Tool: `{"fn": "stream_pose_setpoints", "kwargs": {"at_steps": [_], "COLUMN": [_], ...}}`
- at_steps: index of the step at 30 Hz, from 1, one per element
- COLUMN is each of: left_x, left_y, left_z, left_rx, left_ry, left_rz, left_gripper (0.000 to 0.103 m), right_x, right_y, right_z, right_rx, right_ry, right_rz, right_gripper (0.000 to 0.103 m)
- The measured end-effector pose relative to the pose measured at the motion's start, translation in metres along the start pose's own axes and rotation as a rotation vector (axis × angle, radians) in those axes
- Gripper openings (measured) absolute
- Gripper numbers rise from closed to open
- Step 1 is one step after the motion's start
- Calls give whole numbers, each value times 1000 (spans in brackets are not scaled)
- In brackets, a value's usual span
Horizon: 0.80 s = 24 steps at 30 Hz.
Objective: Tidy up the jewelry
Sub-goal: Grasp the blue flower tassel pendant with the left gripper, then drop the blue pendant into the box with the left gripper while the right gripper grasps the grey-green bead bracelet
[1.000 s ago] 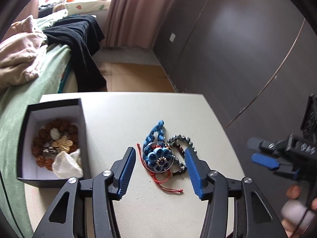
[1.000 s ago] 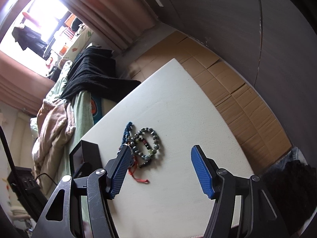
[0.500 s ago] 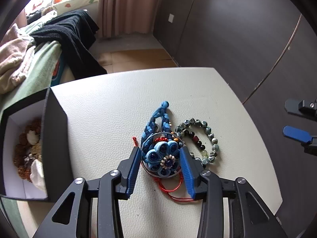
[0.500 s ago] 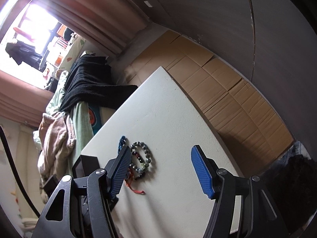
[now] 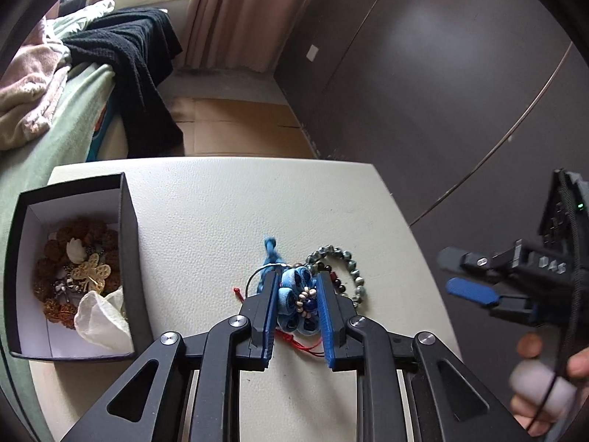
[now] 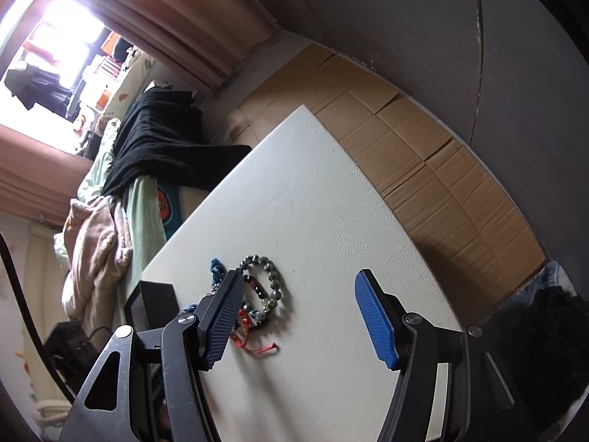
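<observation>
The left tongs [image 5: 296, 311] have just been closing and now pinch the blue flower pendant [image 5: 297, 304] on the bench [image 5: 221, 213]. The open black box [image 5: 127, 243] sits well to the pendant's left; the grey bead bracelet [image 5: 349, 269] touches its right. The right tongs [image 6: 298, 316] hang half-open, empty, farther right.

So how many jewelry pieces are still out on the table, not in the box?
2: the blue flower ornament clamped between the left gripper pads, and the grey bead bracelet lying just right of it. More may be hidden underneath.
</observation>
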<state>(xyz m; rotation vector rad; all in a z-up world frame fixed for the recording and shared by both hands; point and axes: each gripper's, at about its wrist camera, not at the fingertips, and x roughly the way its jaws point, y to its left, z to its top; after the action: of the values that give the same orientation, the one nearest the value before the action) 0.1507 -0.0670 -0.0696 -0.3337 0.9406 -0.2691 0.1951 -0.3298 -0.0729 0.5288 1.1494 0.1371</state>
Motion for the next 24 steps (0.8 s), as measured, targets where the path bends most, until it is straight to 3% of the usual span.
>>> {"fn": "stream_pose_setpoints", "kwargs": {"at_steps": [7, 12, 18, 24], "left_x": [-25, -39, -56, -69], "left_y": [6, 17, 31, 44], "left_z": [6, 10, 15, 16], "left_rx": [-39, -61, -85, -116], "left_ry": [-24, -53, -89, -114], "left_rz": [-88, -99, -105, -110], "left_gripper": [21, 21, 21, 21], "right_x": [19, 30, 52, 75], "right_y": [24, 38, 38, 47], "right_z": [-14, -20, -17, -15], "right_rx": [-77, -110, -113, -149], "right_ry": [54, 55, 47, 53], "right_rz": [34, 9, -104, -184], "right_gripper": [63, 54, 37, 27]}}
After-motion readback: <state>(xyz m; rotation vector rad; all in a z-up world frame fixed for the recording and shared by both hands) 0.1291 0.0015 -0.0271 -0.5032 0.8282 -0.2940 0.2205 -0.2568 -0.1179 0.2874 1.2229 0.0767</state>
